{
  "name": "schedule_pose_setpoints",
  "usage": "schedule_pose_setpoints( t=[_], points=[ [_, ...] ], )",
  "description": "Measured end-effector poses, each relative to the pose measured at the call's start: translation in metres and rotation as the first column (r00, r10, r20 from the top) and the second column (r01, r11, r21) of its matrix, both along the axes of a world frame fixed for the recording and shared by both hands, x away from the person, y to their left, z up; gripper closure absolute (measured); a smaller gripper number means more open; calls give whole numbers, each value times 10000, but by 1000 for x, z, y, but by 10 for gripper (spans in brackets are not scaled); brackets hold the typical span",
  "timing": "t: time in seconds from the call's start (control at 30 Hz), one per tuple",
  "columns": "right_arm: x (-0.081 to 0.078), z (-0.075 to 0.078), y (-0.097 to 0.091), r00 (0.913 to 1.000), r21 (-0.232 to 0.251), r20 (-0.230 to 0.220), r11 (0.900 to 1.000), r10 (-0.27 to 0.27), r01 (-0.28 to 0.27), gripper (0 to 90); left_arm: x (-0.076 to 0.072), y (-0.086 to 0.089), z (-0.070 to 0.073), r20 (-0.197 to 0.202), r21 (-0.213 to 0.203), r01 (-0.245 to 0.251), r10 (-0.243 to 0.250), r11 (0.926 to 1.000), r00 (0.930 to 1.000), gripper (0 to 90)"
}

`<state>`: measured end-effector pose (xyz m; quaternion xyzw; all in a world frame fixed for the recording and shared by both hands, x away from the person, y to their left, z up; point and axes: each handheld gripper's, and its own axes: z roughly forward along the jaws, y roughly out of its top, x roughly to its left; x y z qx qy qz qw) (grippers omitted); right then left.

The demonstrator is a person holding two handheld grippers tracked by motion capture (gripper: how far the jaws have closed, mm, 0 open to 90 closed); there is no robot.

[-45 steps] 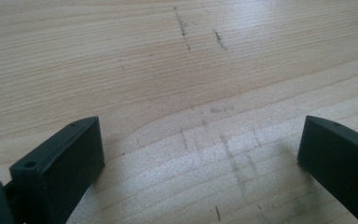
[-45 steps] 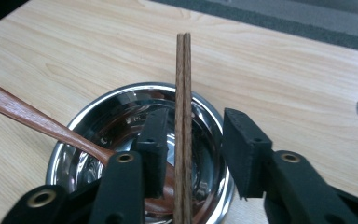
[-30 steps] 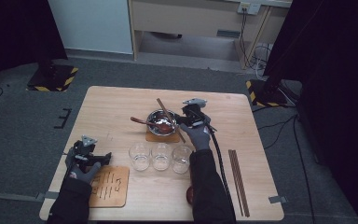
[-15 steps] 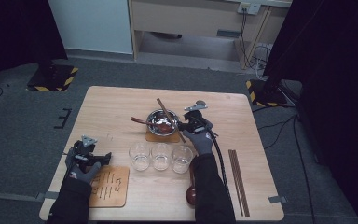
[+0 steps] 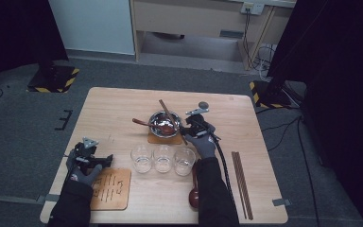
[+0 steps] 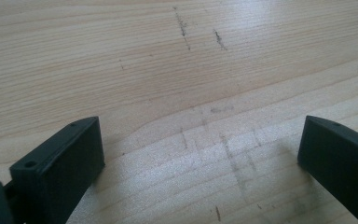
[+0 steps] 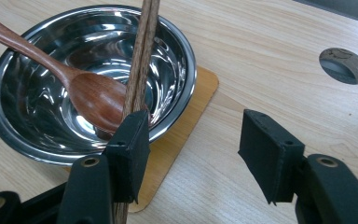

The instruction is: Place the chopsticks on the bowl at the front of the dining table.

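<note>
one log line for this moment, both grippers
right gripper: open, jaws just opening, chopsticks across steel bowl | left gripper: open on bare table

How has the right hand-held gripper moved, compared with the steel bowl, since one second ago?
Yes. The right hand-held gripper drew slightly back from the steel bowl toward the person; its jaws have just been opening, leaving the chopsticks lying across the bowl.

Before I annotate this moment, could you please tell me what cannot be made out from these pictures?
- Chopsticks, right gripper view: near ends run behind the right tongs' left jaw; contact unclear.
- Dark round object, high view: partly covered by the right sleeve; unidentifiable.
- Marks on the wooden board, high view: too small to read.
- Left tongs, left gripper view: both jaws cut by the frame edges.
</note>
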<state>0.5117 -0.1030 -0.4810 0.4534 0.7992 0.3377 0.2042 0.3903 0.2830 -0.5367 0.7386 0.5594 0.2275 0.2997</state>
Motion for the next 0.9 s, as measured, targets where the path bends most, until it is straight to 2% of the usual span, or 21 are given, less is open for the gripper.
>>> schedule_pose_setpoints(
  t=[0.9],
  points=[
    [-10,-4,19,9953,201,188,9952,950,-954,413,0,0,0,1,-2,0,0,10000,10000,0]
  ],
)
